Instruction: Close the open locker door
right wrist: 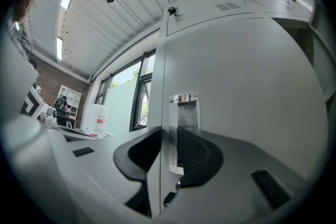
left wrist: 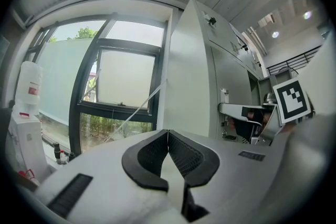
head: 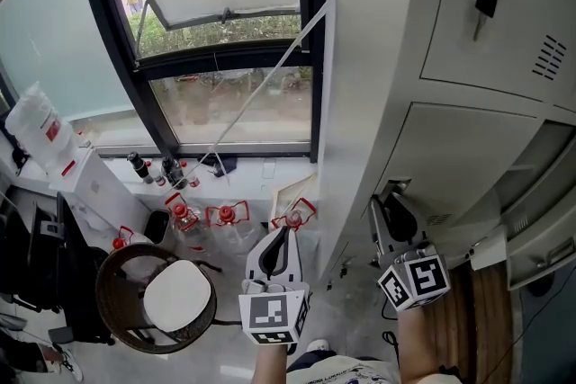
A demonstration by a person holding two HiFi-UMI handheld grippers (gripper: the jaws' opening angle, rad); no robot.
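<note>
A grey locker bank fills the right of the head view. Its lower door (head: 468,162) stands ajar, with dark open space showing past its right side. My right gripper (head: 389,198) is at the door's left edge. In the right gripper view the door's edge and its shiny recessed pull (right wrist: 181,110) run between the jaws, and my right gripper (right wrist: 169,139) is shut on that edge. The door's face (right wrist: 247,86) spreads to the right. My left gripper (head: 281,234) hangs free left of the lockers; my left gripper (left wrist: 168,134) is shut and holds nothing.
The upper locker has a key (head: 486,0) hanging in its lock. A black-framed window (head: 225,94) is on the far wall. Below it on the floor are several red-capped bottles (head: 225,216), a round wicker stool (head: 157,297) and a white box (head: 90,180).
</note>
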